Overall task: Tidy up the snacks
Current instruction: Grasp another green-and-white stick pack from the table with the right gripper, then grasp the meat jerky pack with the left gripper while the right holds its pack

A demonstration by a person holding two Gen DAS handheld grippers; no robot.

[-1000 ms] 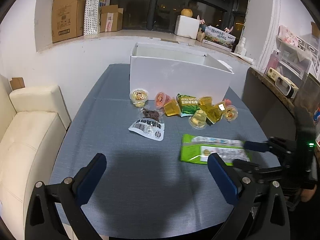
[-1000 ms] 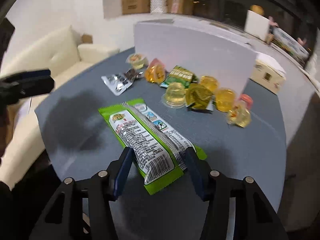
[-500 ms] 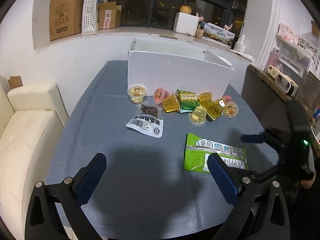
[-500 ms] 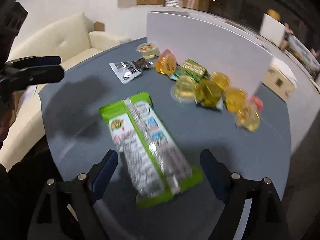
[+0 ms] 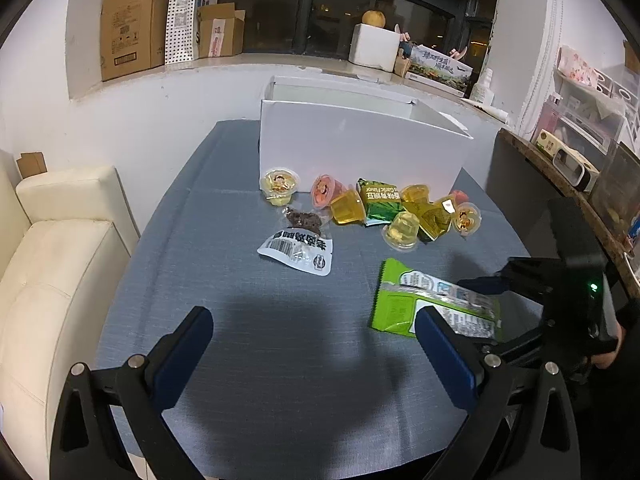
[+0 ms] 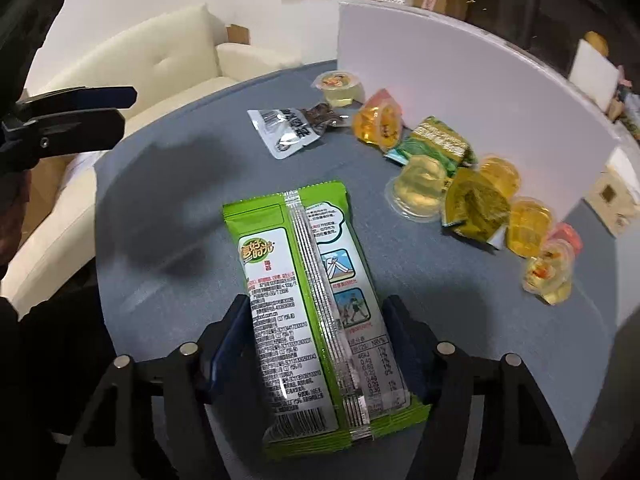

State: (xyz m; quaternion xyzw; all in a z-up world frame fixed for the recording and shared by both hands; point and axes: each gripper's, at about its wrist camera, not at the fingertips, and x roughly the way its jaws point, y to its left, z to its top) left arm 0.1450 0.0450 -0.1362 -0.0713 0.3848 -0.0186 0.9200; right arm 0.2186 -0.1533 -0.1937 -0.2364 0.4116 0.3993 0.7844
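Observation:
A long green snack packet [image 6: 312,304] lies on the blue-grey table, back side up. My right gripper [image 6: 316,340] straddles its near half, one finger against each long edge; the packet [image 5: 424,300] also shows in the left wrist view, with the right gripper [image 5: 480,300] at its right end. Whether it grips is unclear. My left gripper [image 5: 312,344] is open and empty over the table's near edge. Several jelly cups [image 5: 404,228], small green packets [image 5: 380,200] and a silver packet [image 5: 298,248] lie before a white box [image 5: 360,152].
A cream sofa [image 5: 44,264] stands left of the table [image 5: 280,360]. A dark counter [image 5: 520,184] with clutter is at the right. Cardboard boxes [image 5: 132,24] sit on the window ledge behind.
My right gripper opened wide and drew back from the green packet, then came forward and narrowed around its sides. The packet shifted slightly. The left gripper stayed open, nearly still.

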